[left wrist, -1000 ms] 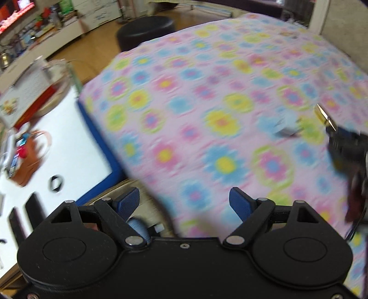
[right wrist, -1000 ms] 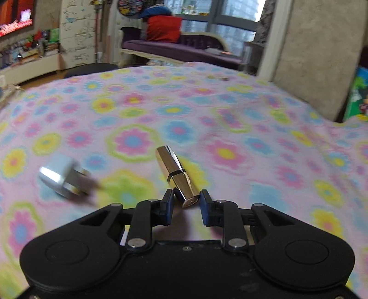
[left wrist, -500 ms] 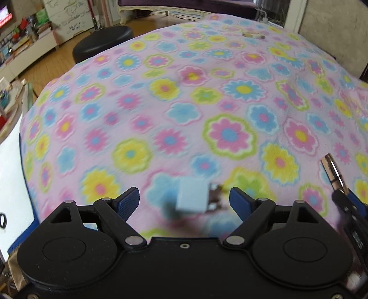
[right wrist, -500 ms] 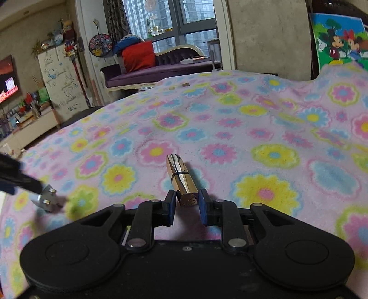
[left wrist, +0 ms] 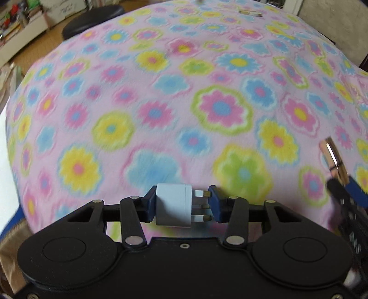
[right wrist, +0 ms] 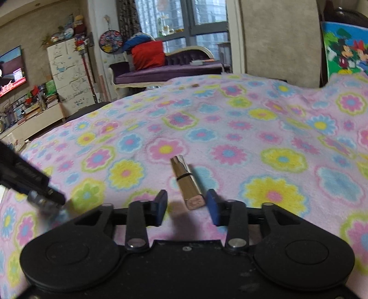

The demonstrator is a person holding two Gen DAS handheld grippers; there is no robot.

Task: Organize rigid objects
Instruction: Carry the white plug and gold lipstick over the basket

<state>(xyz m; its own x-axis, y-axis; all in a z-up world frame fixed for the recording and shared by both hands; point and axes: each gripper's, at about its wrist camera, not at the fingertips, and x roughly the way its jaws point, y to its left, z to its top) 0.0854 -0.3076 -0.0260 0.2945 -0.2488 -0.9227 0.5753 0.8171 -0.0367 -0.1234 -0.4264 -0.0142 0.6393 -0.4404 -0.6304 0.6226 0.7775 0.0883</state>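
A white plug adapter [left wrist: 173, 204] with metal prongs lies on the flowered pink blanket [left wrist: 207, 92]. My left gripper [left wrist: 181, 202] is shut on it, one pad on its flat end and the other on the prongs. A gold lipstick tube [right wrist: 186, 181] lies on the blanket between the fingers of my right gripper [right wrist: 186, 203]. That gripper's jaws are opening and its pads stand apart from the tube. In the left wrist view the lipstick tube [left wrist: 333, 158] shows at the right edge. The left gripper's body [right wrist: 30, 179] enters the right wrist view from the left.
A black round stool [left wrist: 92, 20] stands beyond the blanket's far left edge. A small flat object [left wrist: 249, 13] lies at the blanket's far end. A purple sofa [right wrist: 161, 71] with a red cushion stands by the window, and low shelves [right wrist: 30, 119] line the left wall.
My left gripper came down over the plug adapter and closed on it. My right gripper's jaws parted from the lipstick tube, which now rests on the blanket.
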